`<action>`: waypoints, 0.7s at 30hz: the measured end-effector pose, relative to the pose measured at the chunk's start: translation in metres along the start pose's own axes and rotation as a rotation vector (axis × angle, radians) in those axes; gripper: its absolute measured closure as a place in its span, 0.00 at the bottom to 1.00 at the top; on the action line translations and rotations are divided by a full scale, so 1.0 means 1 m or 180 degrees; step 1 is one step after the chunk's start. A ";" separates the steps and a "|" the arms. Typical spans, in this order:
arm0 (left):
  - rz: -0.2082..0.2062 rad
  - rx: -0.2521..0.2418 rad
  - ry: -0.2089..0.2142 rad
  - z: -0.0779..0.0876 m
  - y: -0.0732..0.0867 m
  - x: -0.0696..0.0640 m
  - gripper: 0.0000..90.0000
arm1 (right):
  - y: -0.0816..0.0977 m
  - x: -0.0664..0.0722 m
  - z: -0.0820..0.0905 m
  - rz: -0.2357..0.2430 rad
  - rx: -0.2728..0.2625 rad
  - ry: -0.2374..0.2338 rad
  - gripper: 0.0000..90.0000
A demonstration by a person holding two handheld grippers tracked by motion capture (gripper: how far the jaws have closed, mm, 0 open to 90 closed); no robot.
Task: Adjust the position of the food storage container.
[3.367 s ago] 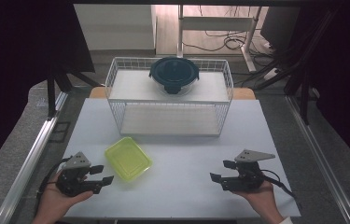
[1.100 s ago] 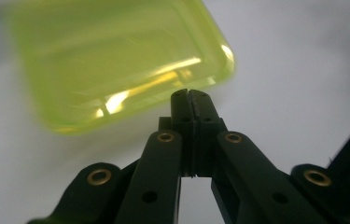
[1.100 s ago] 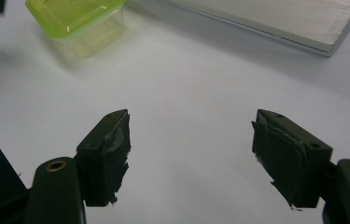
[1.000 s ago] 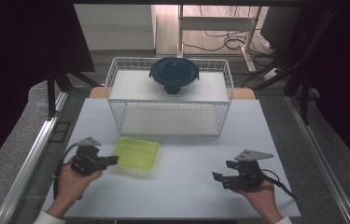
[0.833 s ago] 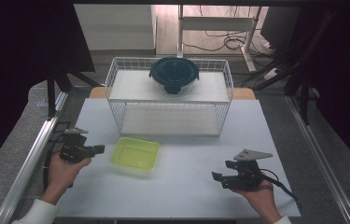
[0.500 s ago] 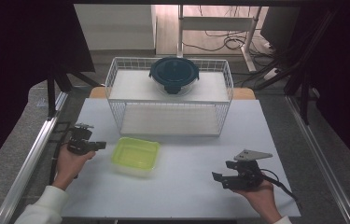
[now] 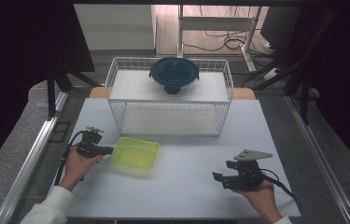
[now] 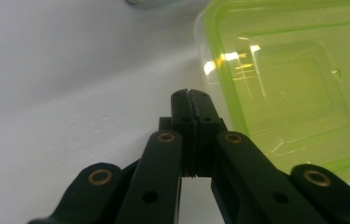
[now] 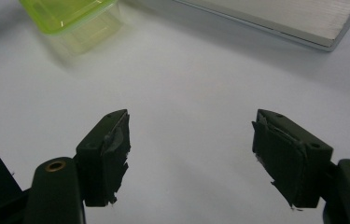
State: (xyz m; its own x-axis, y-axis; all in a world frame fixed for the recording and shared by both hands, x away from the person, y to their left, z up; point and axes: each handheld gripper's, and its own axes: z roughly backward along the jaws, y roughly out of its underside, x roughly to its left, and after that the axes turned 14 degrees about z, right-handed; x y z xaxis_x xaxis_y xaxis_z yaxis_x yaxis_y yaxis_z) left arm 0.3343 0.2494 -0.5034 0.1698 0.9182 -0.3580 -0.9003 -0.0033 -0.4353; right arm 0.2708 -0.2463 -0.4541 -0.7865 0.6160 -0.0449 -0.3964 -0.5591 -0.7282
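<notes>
One green tub (image 7: 135, 154) sits on the table (image 7: 186, 186), in front of the wire basket (image 7: 169, 100). My left gripper (image 7: 106, 150), jaws pressed together, is right at its left edge, so a shove could skid it toward the basket. My right gripper (image 7: 222, 178) sits well apart, jaws spread, holding nothing. A dark lidded bowl (image 7: 174, 74) sits in the basket.

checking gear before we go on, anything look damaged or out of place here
The black pad lining on the right gripper looks worn: its edges are ragged and peeling on both jaws. The green container sits upright on the table, nothing spilled. The left gripper is shut beside its rim.
</notes>
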 end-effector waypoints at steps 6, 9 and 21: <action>-0.0035 0.0048 0.0131 -0.003 0.002 -0.008 1.00 | 0.000 -0.001 0.000 0.0009 -0.0003 0.0010 0.30; -0.0097 0.0096 0.0185 -0.006 0.006 -0.018 1.00 | 0.001 -0.001 0.000 0.0001 0.0000 0.0014 0.30; -0.0193 0.0217 0.0408 -0.030 0.010 -0.056 1.00 | 0.002 -0.003 -0.001 -0.0016 0.0014 0.0007 0.30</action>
State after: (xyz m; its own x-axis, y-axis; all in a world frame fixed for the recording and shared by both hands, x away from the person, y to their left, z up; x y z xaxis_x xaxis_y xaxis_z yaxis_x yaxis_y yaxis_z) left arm 0.3276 0.1858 -0.5126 0.2706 0.8578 -0.4370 -0.9112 0.0817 -0.4038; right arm 0.2726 -0.2486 -0.4560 -0.7833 0.6201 -0.0426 -0.4025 -0.5584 -0.7254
